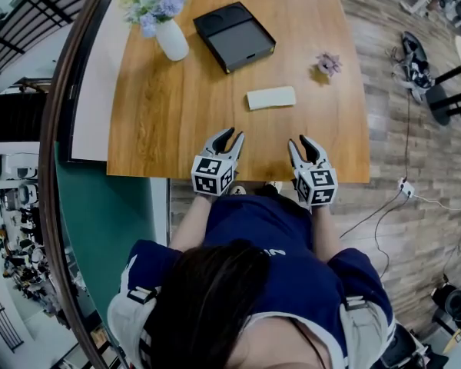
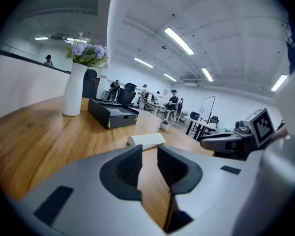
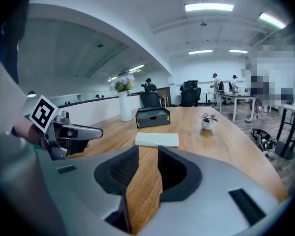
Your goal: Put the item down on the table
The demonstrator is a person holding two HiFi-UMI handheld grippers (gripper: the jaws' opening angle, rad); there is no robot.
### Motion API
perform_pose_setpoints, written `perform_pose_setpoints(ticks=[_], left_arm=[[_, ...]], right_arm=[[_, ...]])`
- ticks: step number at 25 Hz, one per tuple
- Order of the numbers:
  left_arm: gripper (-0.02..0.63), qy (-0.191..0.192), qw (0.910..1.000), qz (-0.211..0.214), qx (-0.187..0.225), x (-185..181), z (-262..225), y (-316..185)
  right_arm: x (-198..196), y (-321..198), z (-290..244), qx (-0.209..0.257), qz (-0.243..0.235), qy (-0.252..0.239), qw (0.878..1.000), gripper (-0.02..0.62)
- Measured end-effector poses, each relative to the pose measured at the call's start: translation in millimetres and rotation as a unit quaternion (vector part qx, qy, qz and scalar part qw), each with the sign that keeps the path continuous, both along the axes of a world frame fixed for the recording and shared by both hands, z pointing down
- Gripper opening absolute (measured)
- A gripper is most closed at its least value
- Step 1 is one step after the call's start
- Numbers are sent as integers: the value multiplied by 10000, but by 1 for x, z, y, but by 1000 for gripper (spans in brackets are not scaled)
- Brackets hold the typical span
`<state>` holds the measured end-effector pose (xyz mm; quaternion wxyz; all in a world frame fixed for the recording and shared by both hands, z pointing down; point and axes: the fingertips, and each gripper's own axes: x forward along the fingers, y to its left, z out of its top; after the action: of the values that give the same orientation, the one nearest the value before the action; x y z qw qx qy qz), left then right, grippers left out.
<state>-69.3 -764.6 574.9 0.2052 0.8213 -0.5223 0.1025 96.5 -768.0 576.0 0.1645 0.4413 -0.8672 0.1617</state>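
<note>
A flat pale rectangular item (image 1: 271,98) lies on the wooden table (image 1: 161,121), a short way beyond both grippers. In the left gripper view this item (image 2: 146,140) sits just past the jaw tips, and in the right gripper view the item (image 3: 157,139) lies straight ahead. My left gripper (image 1: 232,134) hovers at the table's near edge, jaws a narrow gap apart with only bare wood showing between them (image 2: 150,149). My right gripper (image 1: 301,140) stands beside it, jaws likewise slightly apart and empty (image 3: 148,149). Neither gripper touches the item.
An open black box (image 1: 234,36) sits at the back middle of the table. A white vase (image 1: 171,40) of flowers stands to its left. A small potted plant (image 1: 328,64) is at the right. Chairs and cables lie on the floor to the right.
</note>
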Motion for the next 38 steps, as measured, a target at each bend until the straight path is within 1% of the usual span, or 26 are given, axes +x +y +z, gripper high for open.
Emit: perform_pose_setpoints(ticks=[2,3,6,9,13,16,19,25,29,38], left_arm=[[15,61,10000,-8,0,0,1,1],[3,89,10000,-12,0,0,1,2],[3,209,9997,-93,28,-2,0,2],[2,152,9997,-177,69,-5,-1,1],[2,28,9999,-139,75,-1,0,2],[3,28,10000,81,43,9,0,3],[2,-69,9995,298,83,20,-2,3],[2,-127,9993,343,97,29,-1,3],[2,-128,9993,334,58,32,2,4],[3,-218,9994,283,22,29,5,1]], right_arm=[[0,2,-3,41,26,-36,10000,54],[-1,3,-3,42,22,-56,10000,9],[-1,5,-4,22,40,-187,9998,9],[2,3,-6,57,157,-337,9993,9],[3,3,-4,79,98,-97,9999,8],[3,3,-1,64,69,29,10000,8],[3,3,-1,77,70,119,9999,7],[10,4,2,85,212,222,9995,6],[11,4,3,100,202,263,9994,6],[11,0,8,124,238,383,9989,6]])
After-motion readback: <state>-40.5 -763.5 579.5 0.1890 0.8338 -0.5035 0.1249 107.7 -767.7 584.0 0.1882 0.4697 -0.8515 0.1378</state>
